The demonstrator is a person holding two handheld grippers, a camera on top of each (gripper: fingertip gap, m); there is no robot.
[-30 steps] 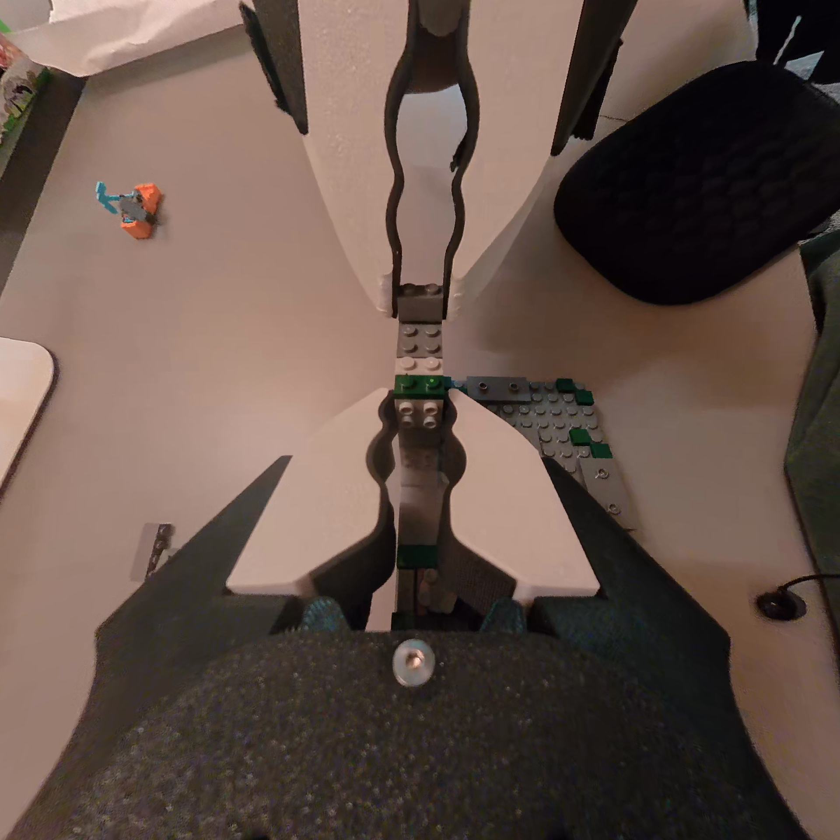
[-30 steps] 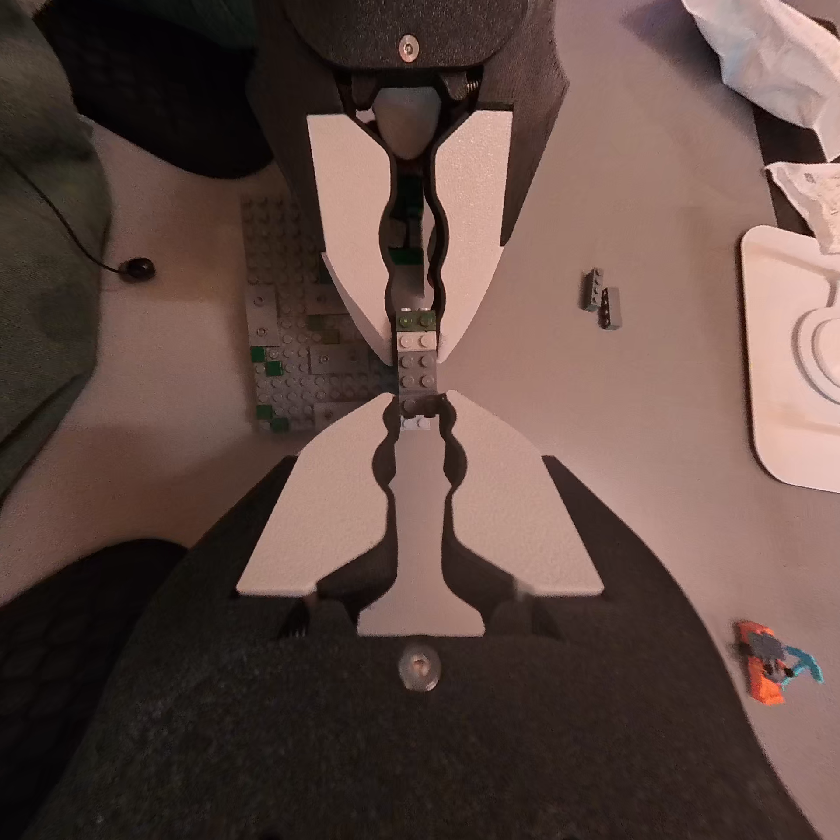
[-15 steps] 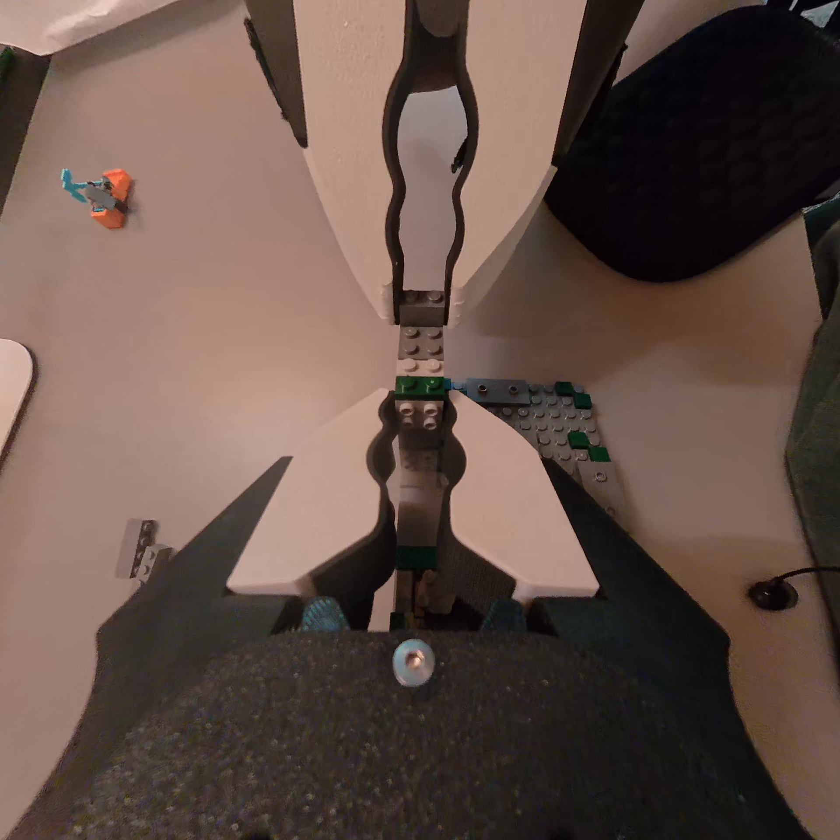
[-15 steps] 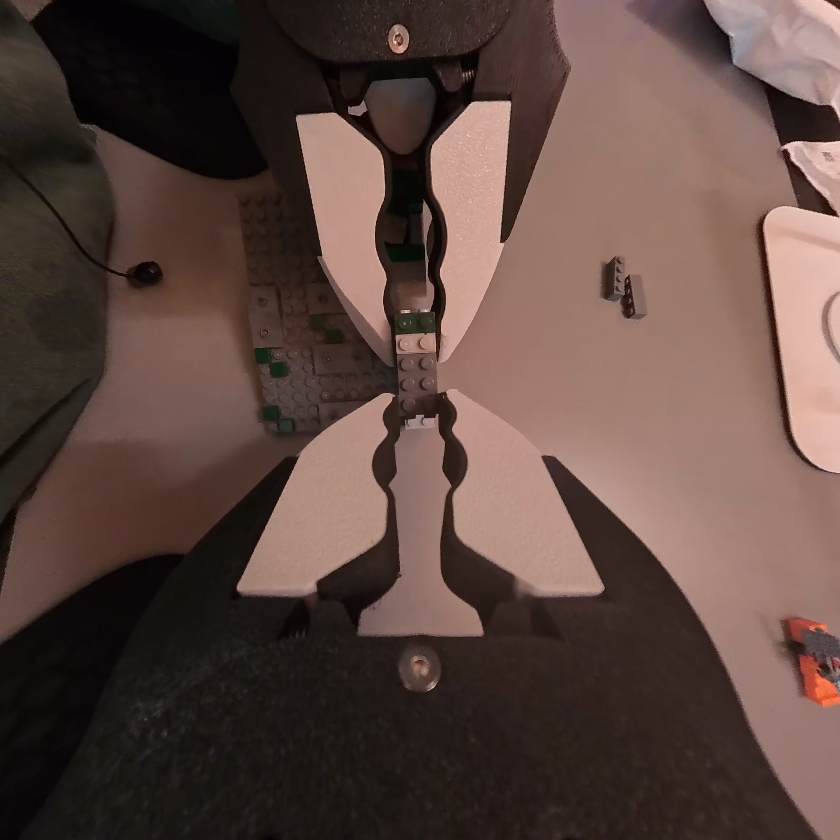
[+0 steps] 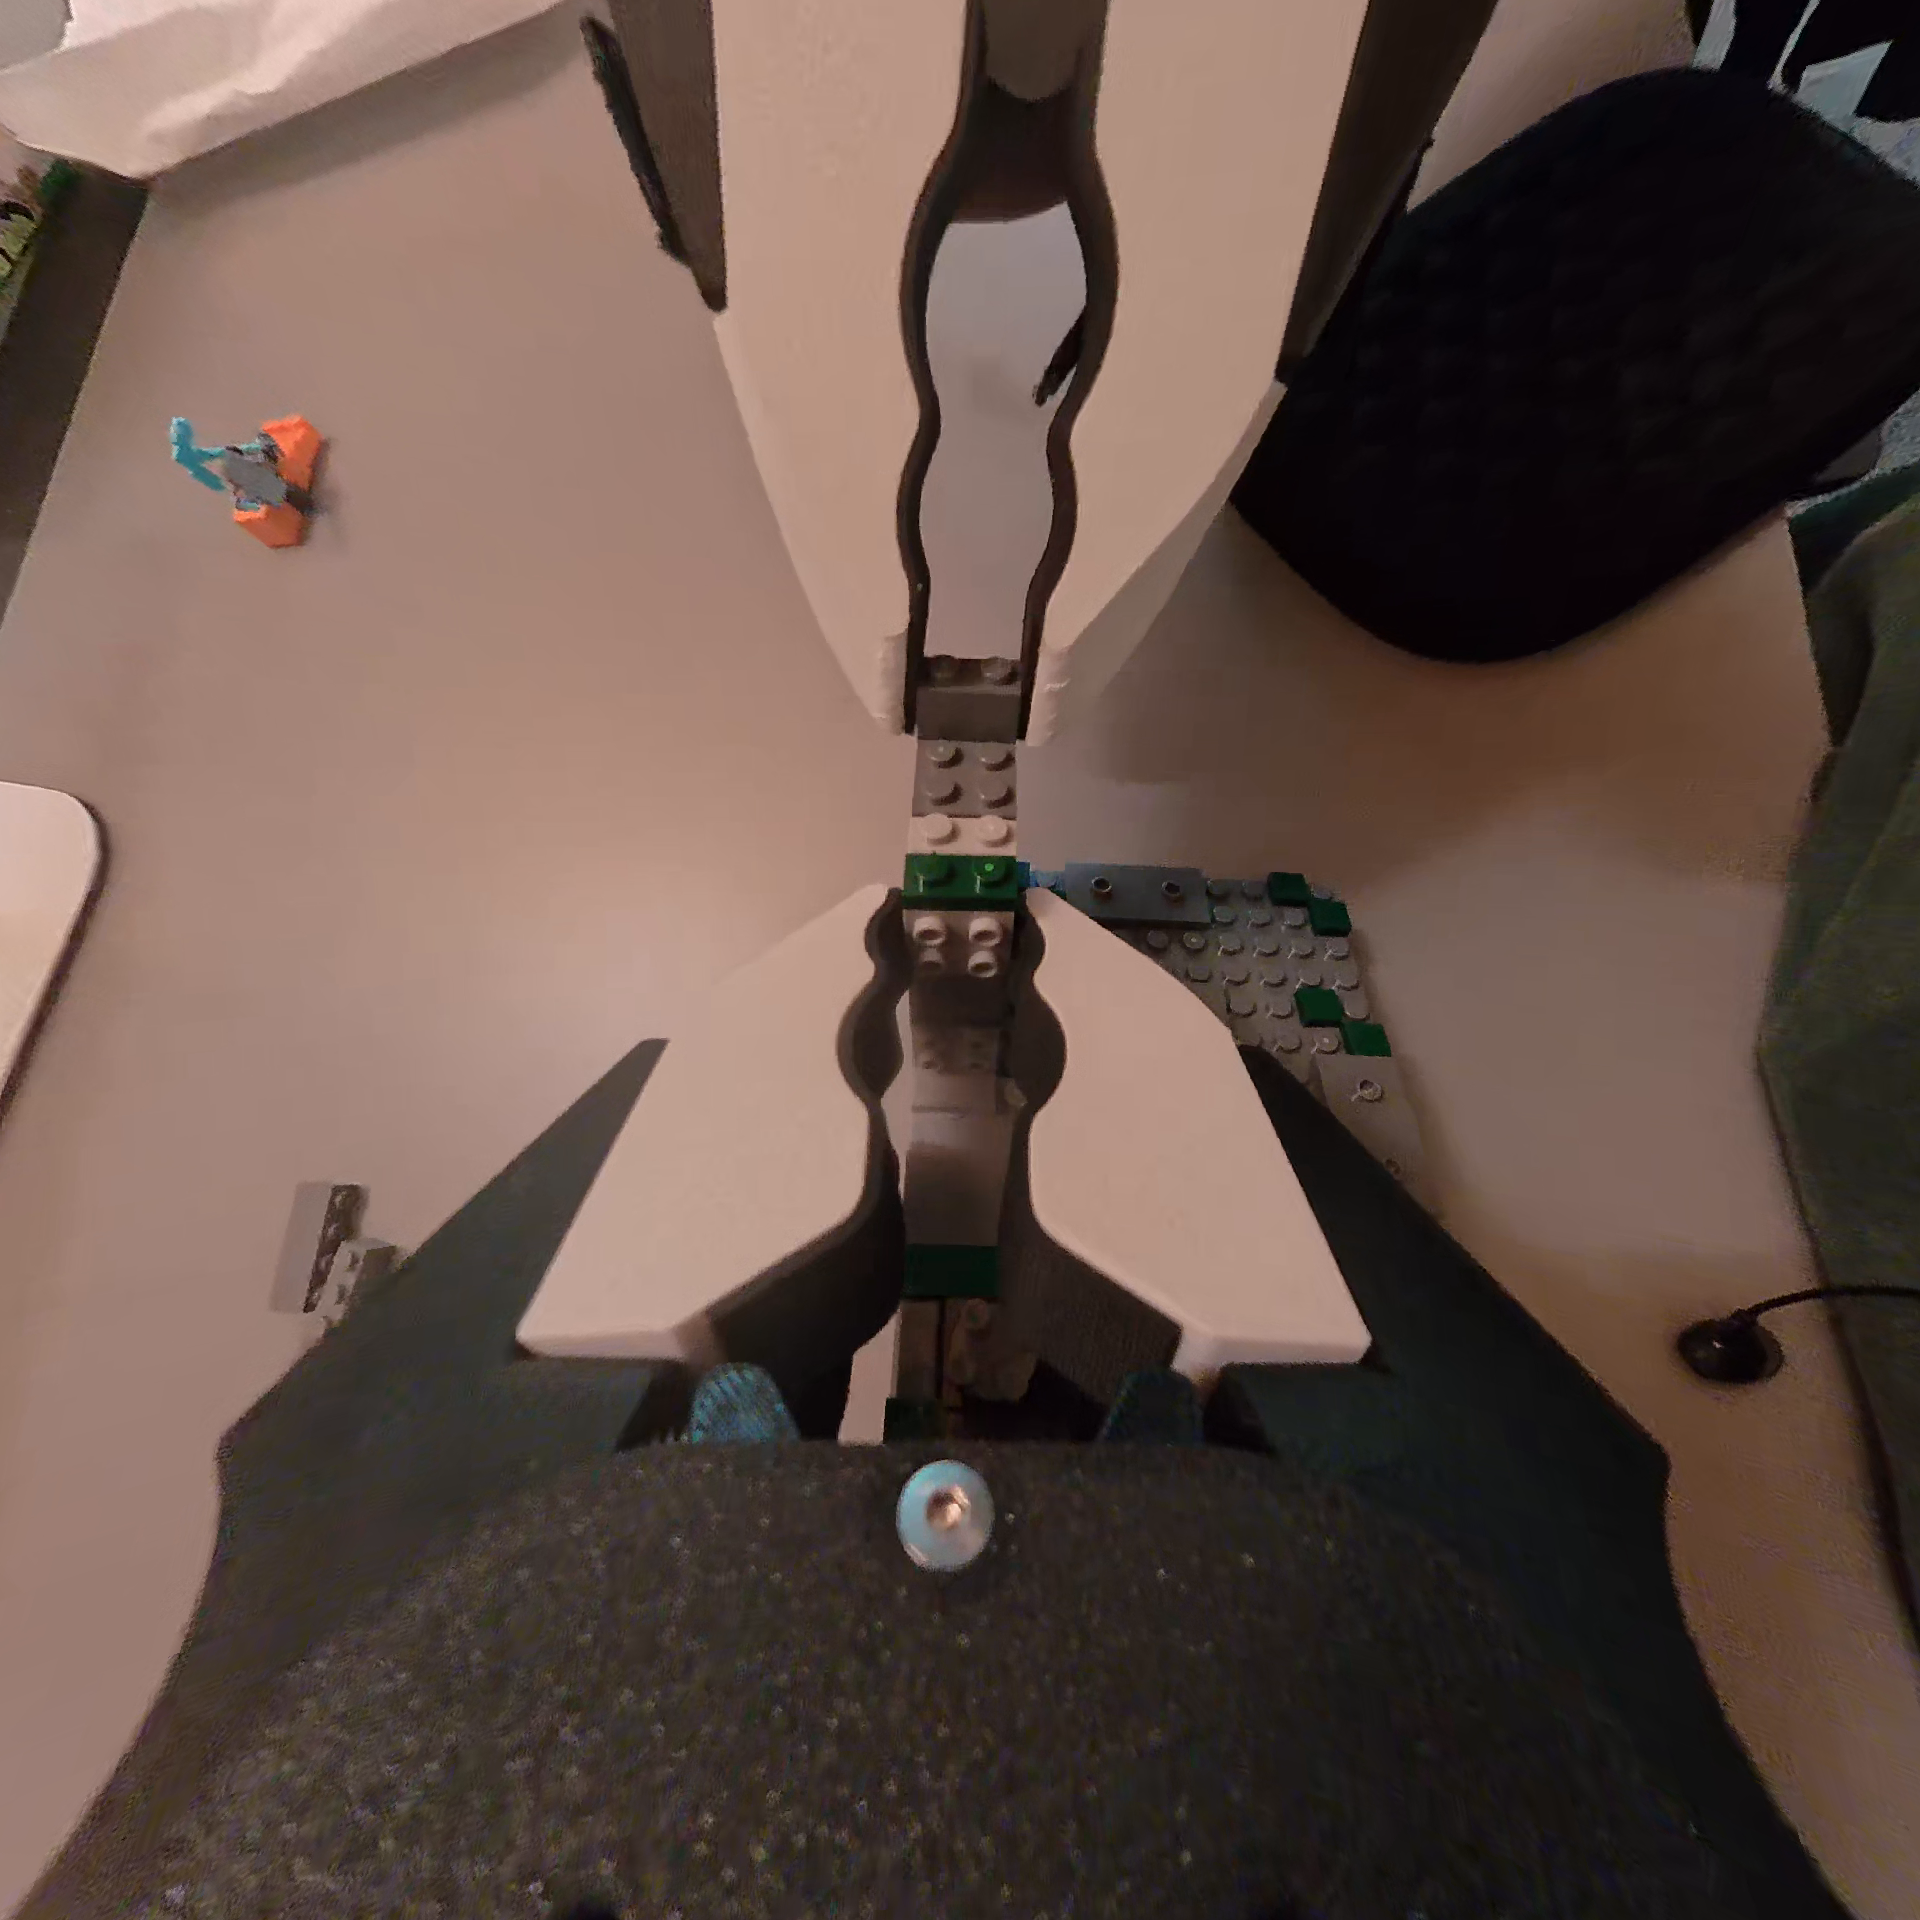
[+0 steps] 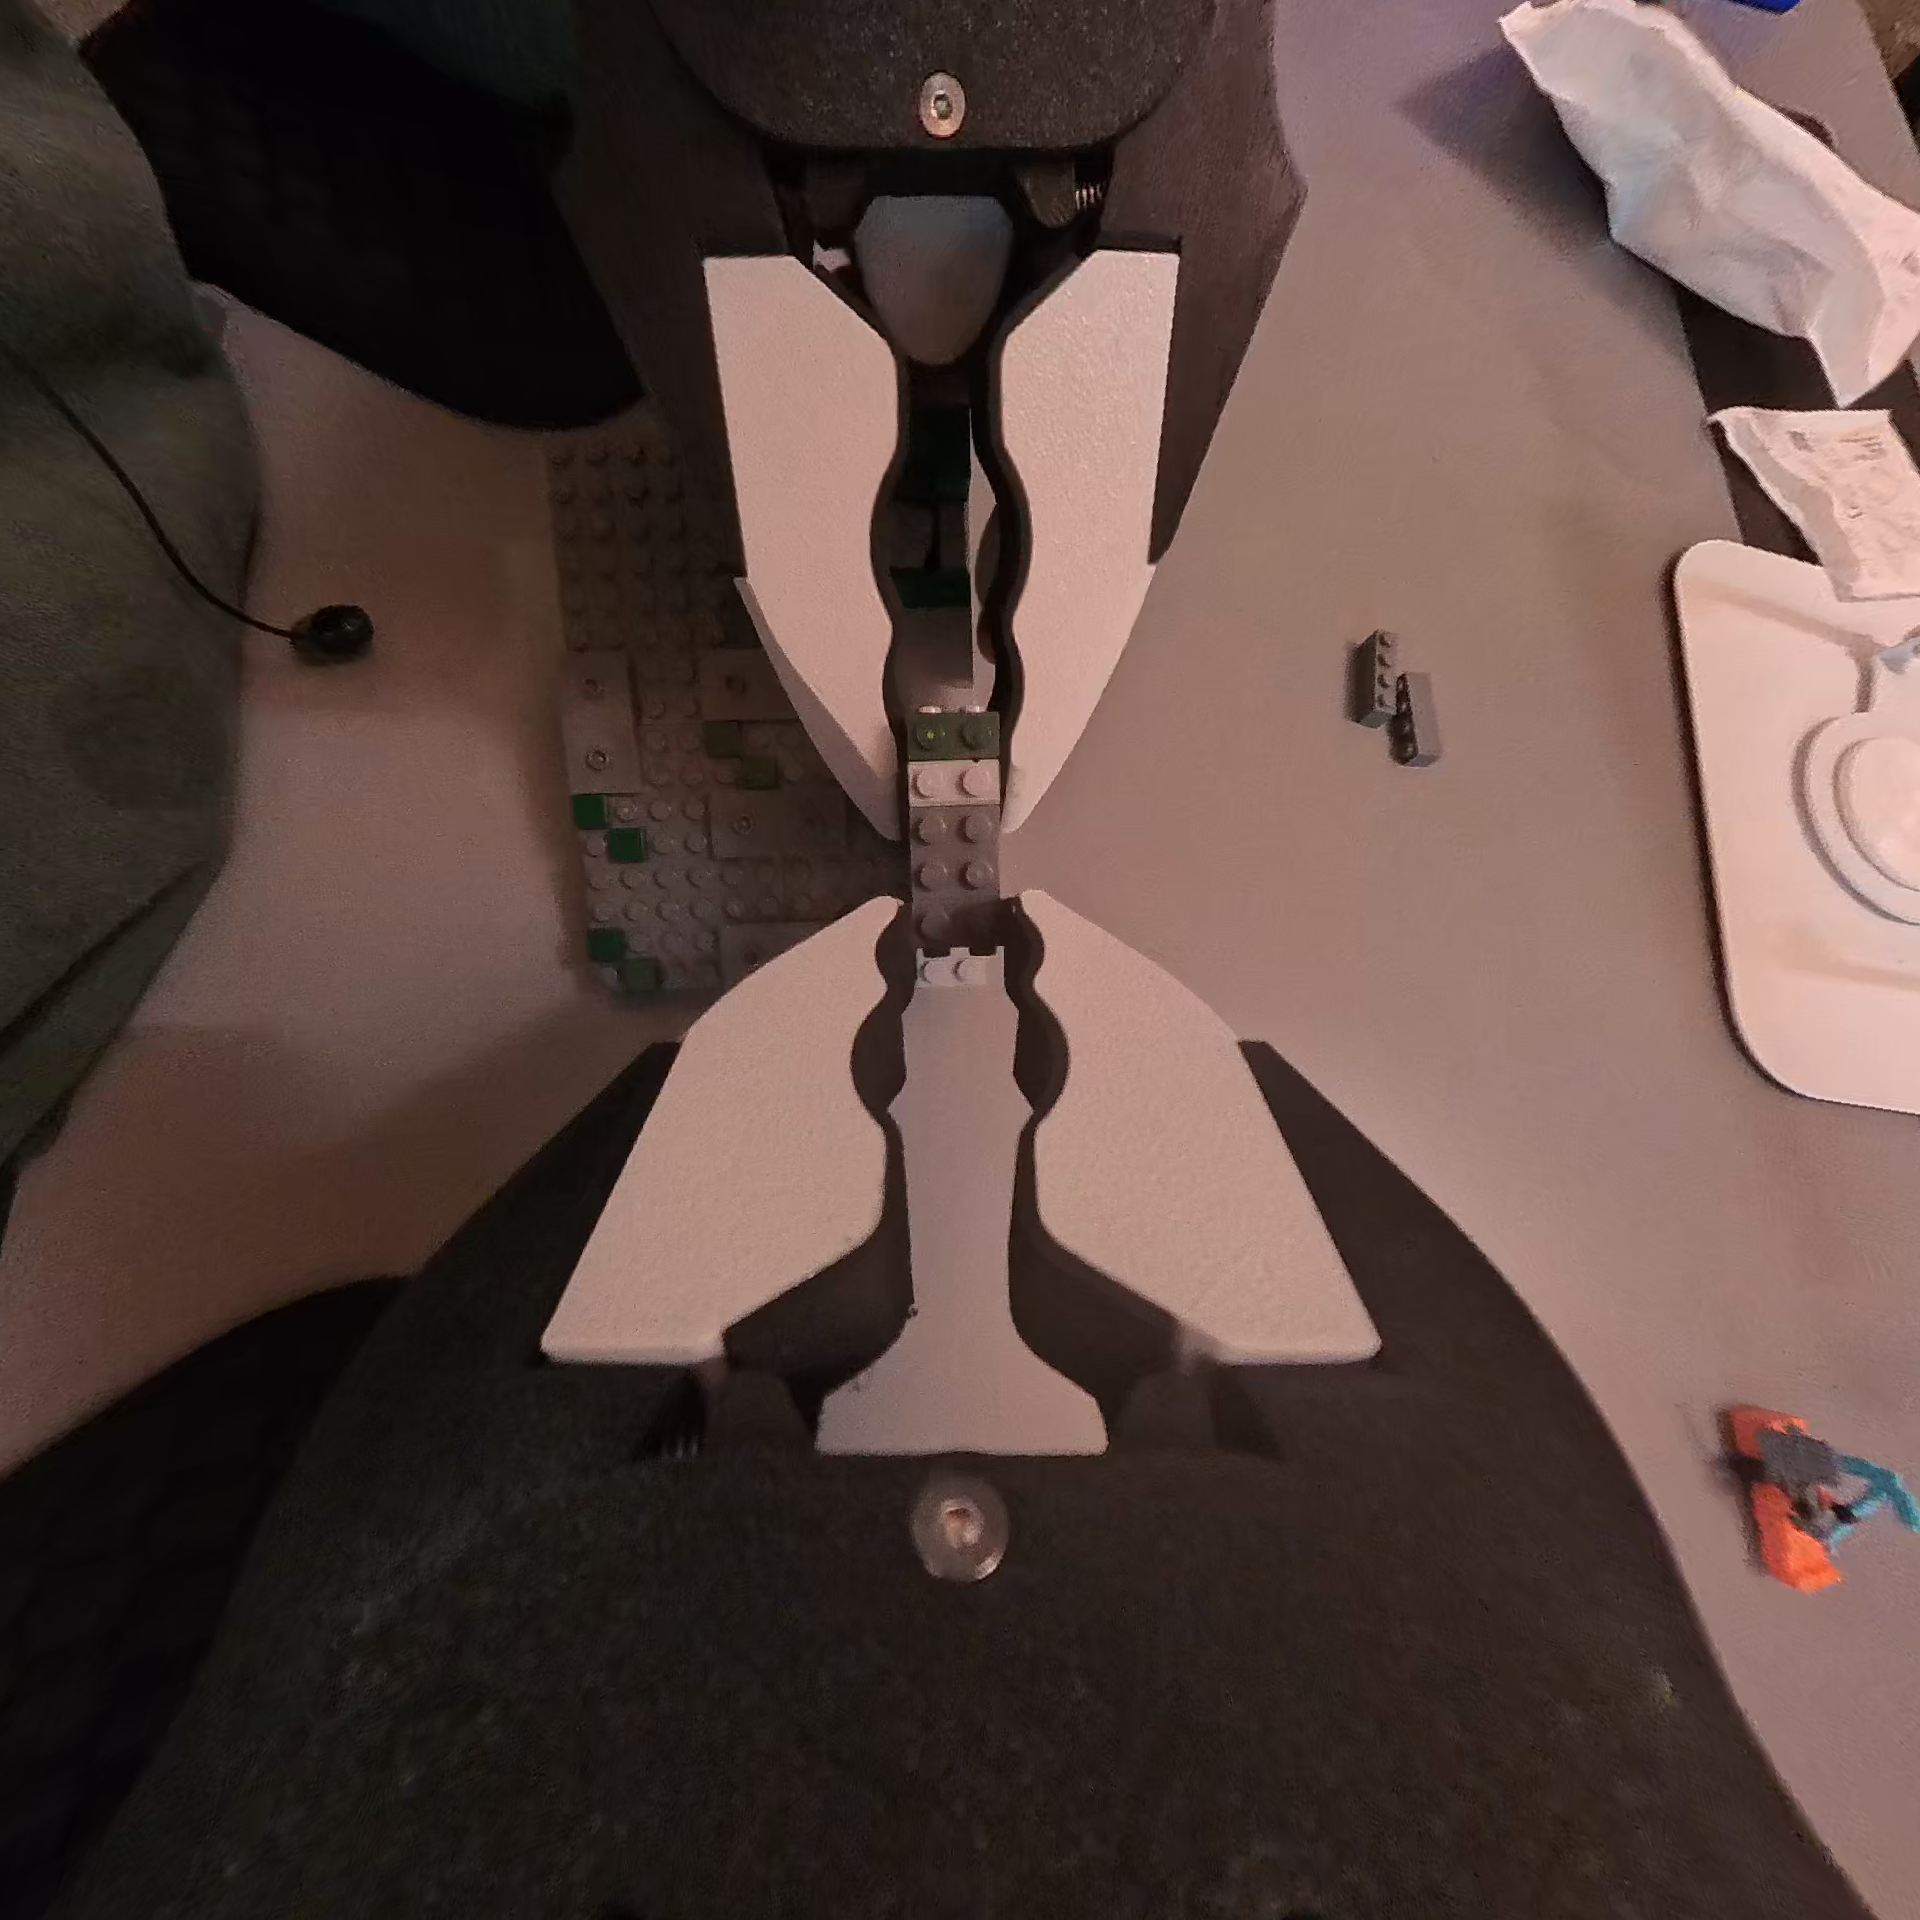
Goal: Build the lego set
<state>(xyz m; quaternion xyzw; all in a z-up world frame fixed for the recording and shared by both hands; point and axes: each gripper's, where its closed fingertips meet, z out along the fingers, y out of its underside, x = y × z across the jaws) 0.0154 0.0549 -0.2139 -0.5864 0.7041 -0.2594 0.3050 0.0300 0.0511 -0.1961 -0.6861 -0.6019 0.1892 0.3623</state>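
A narrow strip of grey, white and green lego bricks point(image 5: 961, 800) is held in the air between both grippers. My left gripper point(image 5: 961, 904) is shut on the near end, just behind the green brick. My right gripper point(image 5: 966, 707) comes in from the far side, shut on the dark grey end brick. In the right wrist view my right gripper point(image 6: 956, 925) holds the strip point(image 6: 951, 852) and the left gripper point(image 6: 951, 800) faces it. A grey studded baseplate point(image 5: 1278, 966) with green tiles lies on the table beneath; it also shows in the right wrist view point(image 6: 644, 831).
A small orange and teal build point(image 5: 265, 478) and two loose grey bricks point(image 5: 327, 1247) lie on the table. A white tray point(image 6: 1787, 883), white bags point(image 6: 1714, 177), a black cushion point(image 5: 1610, 364) and a cable puck point(image 5: 1725, 1351) surround the work area. The tips of both grippers are at nearly the same place.
Both grippers keep their hold on the strip. The pair drifted slightly over the table and back, so the background slid a little.
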